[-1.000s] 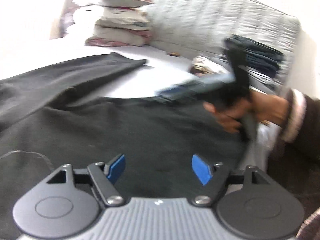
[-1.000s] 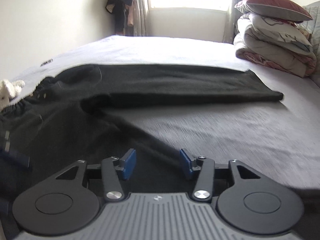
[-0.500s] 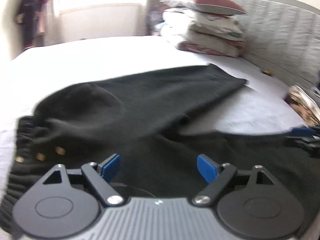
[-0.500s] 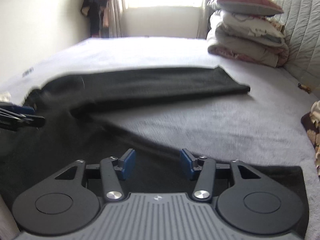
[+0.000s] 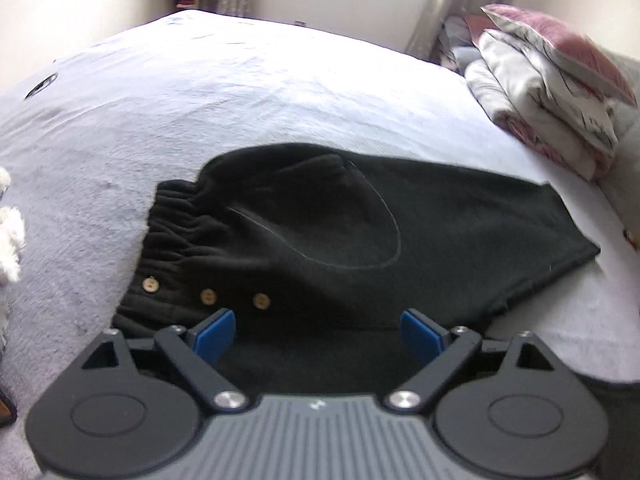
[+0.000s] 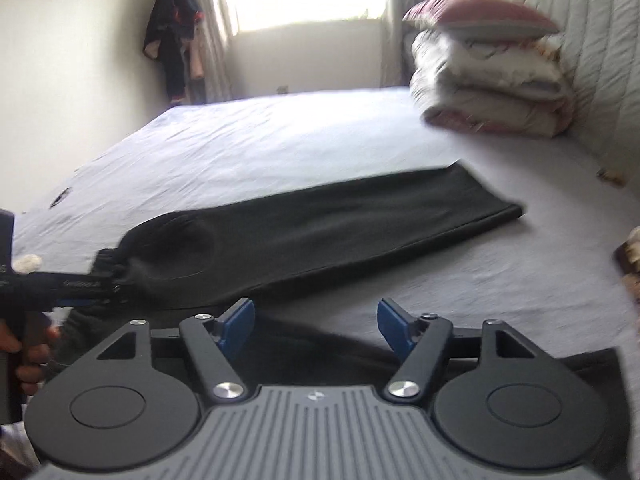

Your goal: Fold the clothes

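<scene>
Our left gripper point(image 5: 316, 334) has its blue-padded jaws spread wide, gripping nothing, hovering just over the waistband end of the black fabric trousers point(image 5: 360, 232) near three pale round buttons point(image 5: 208, 297). Our right gripper point(image 6: 316, 326) is equally wide and empty above the near leg. The trousers lie spread on the pale grey bed sheet point(image 6: 280, 140), one leg reaching toward the stacked folded bedding with a maroon pillow point(image 6: 488, 76).

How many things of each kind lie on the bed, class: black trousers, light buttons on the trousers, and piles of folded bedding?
Black trousers: 1
Light buttons: 3
Pile of folded bedding: 1
Total: 5
</scene>
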Demonstrator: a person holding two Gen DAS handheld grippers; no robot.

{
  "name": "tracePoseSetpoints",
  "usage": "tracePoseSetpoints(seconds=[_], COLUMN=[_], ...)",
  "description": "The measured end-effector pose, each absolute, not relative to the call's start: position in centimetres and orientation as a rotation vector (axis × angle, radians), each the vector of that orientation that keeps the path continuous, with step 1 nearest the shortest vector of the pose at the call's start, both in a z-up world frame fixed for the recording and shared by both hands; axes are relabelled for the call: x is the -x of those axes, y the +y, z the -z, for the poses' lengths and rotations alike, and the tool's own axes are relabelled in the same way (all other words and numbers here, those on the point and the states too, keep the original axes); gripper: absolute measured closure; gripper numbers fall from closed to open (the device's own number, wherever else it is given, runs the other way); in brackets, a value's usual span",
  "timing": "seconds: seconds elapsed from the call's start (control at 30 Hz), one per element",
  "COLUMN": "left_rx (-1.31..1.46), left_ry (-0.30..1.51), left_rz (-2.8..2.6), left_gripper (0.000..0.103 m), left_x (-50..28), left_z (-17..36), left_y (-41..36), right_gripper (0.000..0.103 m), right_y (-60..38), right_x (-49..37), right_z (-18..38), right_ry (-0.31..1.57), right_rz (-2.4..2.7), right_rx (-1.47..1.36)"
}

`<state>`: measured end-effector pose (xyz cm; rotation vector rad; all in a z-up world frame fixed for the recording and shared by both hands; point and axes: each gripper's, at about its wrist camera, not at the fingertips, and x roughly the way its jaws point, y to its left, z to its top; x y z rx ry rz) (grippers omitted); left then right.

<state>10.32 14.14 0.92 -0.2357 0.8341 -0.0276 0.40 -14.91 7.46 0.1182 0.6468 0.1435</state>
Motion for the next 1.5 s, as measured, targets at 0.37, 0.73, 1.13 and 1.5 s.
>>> tracePoseSetpoints(seconds=[0.37,0.73,1.13,1.5], left_rx=[0.235,0.339,0.463,0.458], left_ry=[0.857,0.898,0.937,0.948], left_rz=[-0.003,0.017,0.006,0.007], left_gripper=[0.014,0.021,0.021,0.020], left_x=[-13.5,-16.8,-17.7,-18.3], left_z=[-0.9,0.8,2.7,3.8], left_y=[16.5,17.5,18.7,18.6], right_gripper=[0.032,0.032,0.032,0.032], right_y=[-11.3,-8.1,-2.9,-0.7], right_x=[-5.8,-16.3,-25.5,-31.8], right_z=[-6.2,-4.6,-1.2,0.1], right_ry=[0.662,0.693,0.682,0.718], right_rz=[-0.261,-0.452,-0.649,-0.734], right_rx=[-0.043,0.103,0.349,0.505])
